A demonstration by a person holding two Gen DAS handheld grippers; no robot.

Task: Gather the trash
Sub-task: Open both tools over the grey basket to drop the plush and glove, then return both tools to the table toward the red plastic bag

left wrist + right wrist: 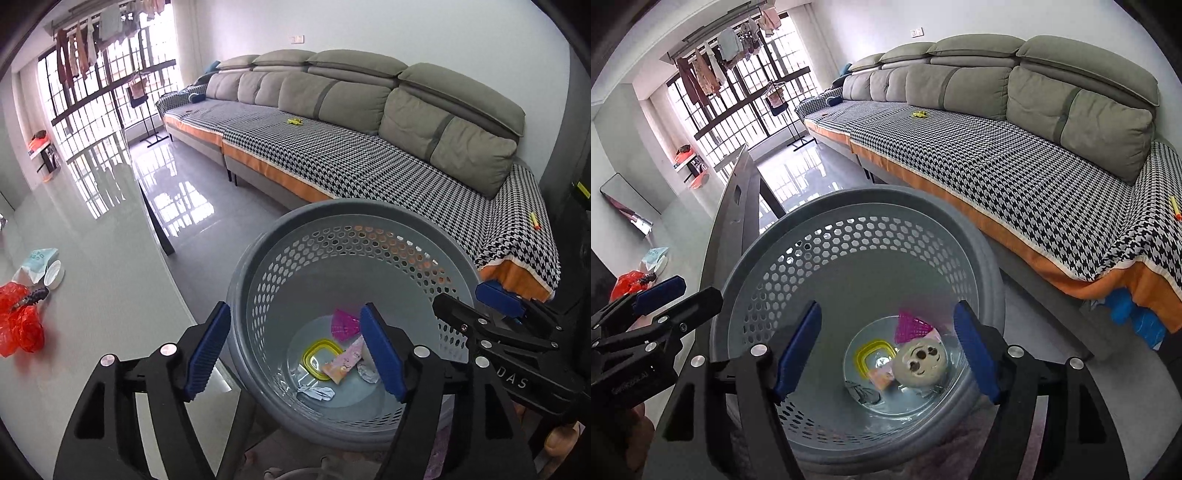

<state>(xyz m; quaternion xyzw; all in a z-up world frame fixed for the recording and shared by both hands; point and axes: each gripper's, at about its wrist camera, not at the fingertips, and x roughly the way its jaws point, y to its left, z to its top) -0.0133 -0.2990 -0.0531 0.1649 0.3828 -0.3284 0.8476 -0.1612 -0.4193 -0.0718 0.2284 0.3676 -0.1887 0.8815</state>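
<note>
Both jaws spread, empty, over the grey perforated bin. We see wrappers inside; red plastic bag at nine o'clock on the tabletop remains.

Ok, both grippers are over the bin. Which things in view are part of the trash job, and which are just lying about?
Job:
- grey bin with wrappers, yellow lid, pink net, round white piece
- red bag and white packet on the table
- left gripper and right gripper, both open

Lying about:
- sofa
- yellow toy on it
- hanging laundry
</note>
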